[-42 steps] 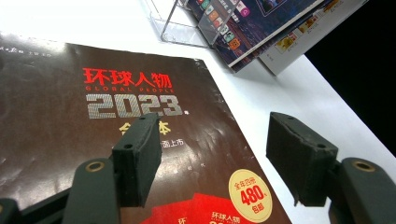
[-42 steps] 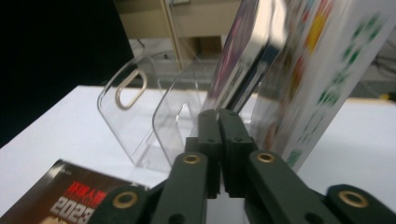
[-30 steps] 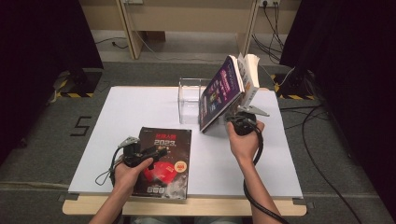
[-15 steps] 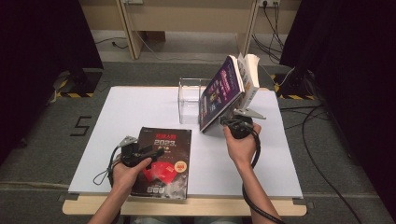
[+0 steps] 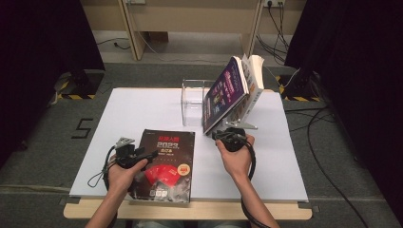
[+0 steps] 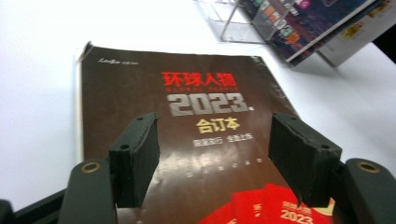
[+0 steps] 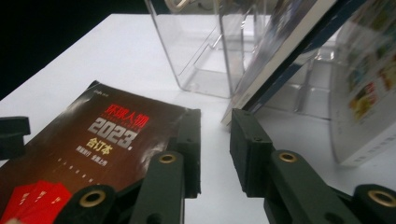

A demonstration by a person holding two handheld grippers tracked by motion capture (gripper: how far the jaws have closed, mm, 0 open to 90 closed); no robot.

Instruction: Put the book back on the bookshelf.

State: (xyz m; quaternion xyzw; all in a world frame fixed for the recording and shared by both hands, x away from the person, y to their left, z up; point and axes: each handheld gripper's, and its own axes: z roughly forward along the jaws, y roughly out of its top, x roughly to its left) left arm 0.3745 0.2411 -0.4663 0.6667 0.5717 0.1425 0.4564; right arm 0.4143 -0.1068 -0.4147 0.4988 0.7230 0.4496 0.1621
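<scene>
The right gripper [image 5: 222,136], its jaws just having been opening with nothing between them, is sitting just below the lower edge of the dark-covered book [image 5: 223,92] leaning in the clear acrylic stand [image 5: 192,97]. The left gripper [image 5: 148,154] is hovering spread over the brown 2023 paperback [image 5: 166,161] lying flat on the white surface [image 5: 142,109]. Judging from this, the leaning book is risking a slide out of the stand if nudged

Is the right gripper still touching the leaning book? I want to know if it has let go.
Apart. In the right gripper view the right gripper, jaws just opening, holds nothing; white table shows between it and the leaning book.
</scene>
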